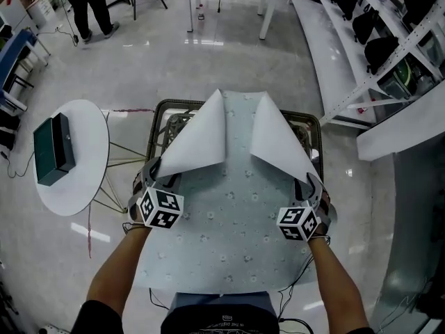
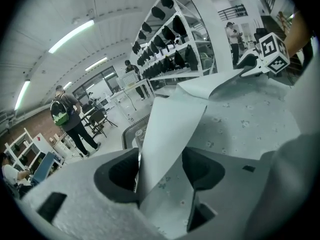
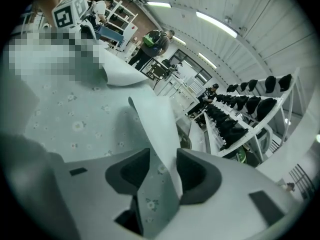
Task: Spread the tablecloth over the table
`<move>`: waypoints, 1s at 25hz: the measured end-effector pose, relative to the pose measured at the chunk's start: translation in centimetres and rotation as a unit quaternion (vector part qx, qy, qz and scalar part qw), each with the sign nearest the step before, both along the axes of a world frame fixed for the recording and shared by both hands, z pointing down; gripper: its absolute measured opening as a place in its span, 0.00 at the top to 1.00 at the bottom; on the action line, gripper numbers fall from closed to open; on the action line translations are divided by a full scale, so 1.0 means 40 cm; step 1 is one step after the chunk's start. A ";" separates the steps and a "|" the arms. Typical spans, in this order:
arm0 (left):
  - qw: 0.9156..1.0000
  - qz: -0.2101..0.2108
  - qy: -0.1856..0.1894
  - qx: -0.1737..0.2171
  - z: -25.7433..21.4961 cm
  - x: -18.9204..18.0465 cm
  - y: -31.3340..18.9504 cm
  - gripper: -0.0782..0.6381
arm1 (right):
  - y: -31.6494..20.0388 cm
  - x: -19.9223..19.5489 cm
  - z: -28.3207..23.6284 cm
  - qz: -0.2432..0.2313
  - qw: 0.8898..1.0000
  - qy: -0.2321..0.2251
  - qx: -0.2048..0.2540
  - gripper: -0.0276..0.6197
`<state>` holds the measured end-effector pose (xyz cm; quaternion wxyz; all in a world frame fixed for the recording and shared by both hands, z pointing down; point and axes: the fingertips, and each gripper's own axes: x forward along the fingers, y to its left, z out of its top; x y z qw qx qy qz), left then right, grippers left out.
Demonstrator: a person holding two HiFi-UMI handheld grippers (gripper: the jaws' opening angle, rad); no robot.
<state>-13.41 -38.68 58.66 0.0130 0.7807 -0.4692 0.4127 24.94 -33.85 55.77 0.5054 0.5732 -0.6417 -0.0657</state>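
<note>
A pale blue-green tablecloth (image 1: 236, 214) with small flower print lies over the table, whose dark frame (image 1: 161, 110) shows at the far end. Its two far corners are folded back towards me, white underside up: the left flap (image 1: 198, 141) and the right flap (image 1: 278, 138). My left gripper (image 1: 156, 176) is at the tip of the left flap. In the left gripper view that flap (image 2: 170, 129) stands between the jaws of my left gripper (image 2: 160, 171) and leans on one pad, with a gap to the other. My right gripper (image 1: 311, 186) has the right flap (image 3: 152, 129) running loosely between its spread jaws (image 3: 162, 171).
A round white side table (image 1: 87, 179) with a dark green box (image 1: 52, 148) stands to the left. White shelving (image 1: 361, 82) with dark bags runs along the right. A person (image 1: 90, 5) stands at the far left, near chairs and table legs.
</note>
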 end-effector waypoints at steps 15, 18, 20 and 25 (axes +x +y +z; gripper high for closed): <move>0.998 0.011 0.062 0.027 -0.113 0.099 0.012 0.41 | -0.052 -0.075 -0.061 -0.046 0.998 -0.033 0.008 0.61; 0.997 0.012 0.073 0.022 -0.111 0.130 0.010 0.41 | -0.065 -0.079 -0.059 -0.057 0.998 -0.032 0.006 0.61; 0.996 0.010 0.083 0.016 -0.109 0.151 0.006 0.41 | -0.078 -0.083 -0.050 -0.070 0.997 -0.024 0.002 0.61; 0.993 0.005 0.114 0.002 -0.098 0.199 -0.006 0.41 | -0.113 -0.075 -0.012 -0.112 0.993 0.024 -0.013 0.61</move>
